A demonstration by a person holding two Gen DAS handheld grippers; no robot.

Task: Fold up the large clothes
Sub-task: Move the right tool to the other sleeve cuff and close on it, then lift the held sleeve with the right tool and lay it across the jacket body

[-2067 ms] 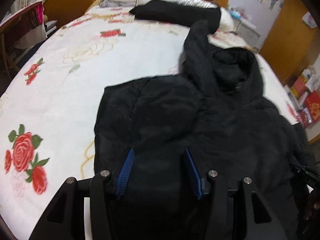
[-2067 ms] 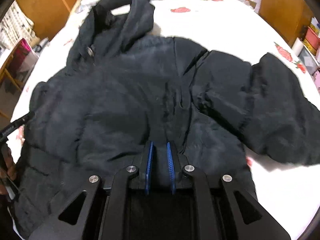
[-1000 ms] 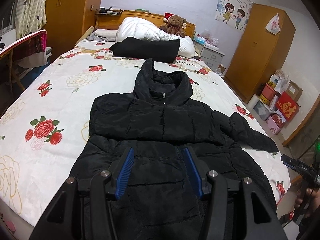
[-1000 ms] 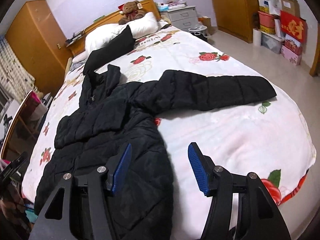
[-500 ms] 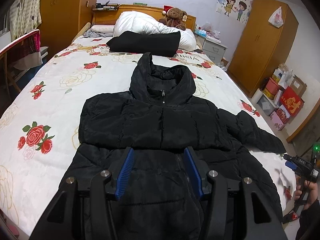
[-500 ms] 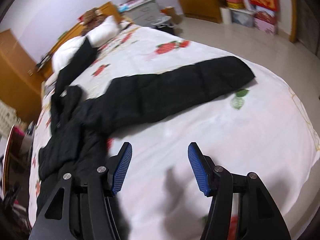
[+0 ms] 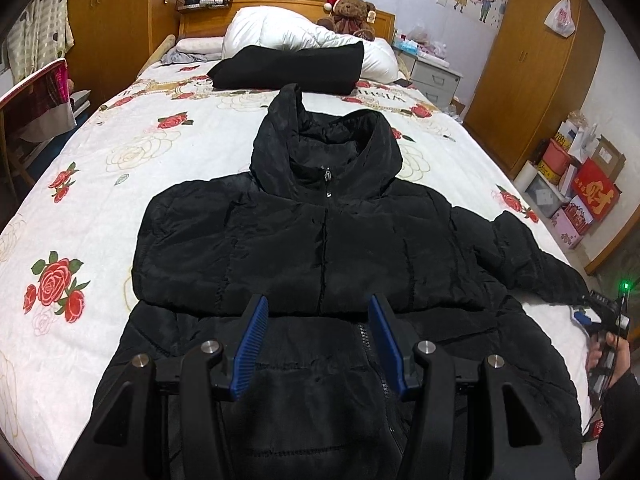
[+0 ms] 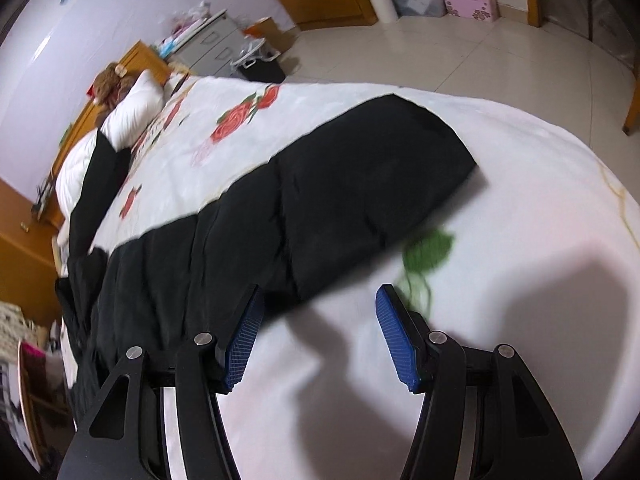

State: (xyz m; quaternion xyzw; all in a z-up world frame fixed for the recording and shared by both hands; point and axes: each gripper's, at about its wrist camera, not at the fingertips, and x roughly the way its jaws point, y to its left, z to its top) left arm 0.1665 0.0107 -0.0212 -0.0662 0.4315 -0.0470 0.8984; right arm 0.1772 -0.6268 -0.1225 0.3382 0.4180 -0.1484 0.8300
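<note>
Rose-printed bedding (image 7: 168,152) covers a bed with a black padded coat (image 7: 320,240) spread face up, hood toward the pillows, one sleeve already folded across the chest. The coat looks puffy, soft and slippery rather than heavy; its cuff or hem edges seem the best places to pinch. Above the coat's lower front, the left gripper (image 7: 320,350) is half open and empty. Only the right view shows the other sleeve (image 8: 320,208) stretched out flat from the coat; the right gripper (image 8: 320,336), half open and empty, hangs beside it over bare bedding.
</note>
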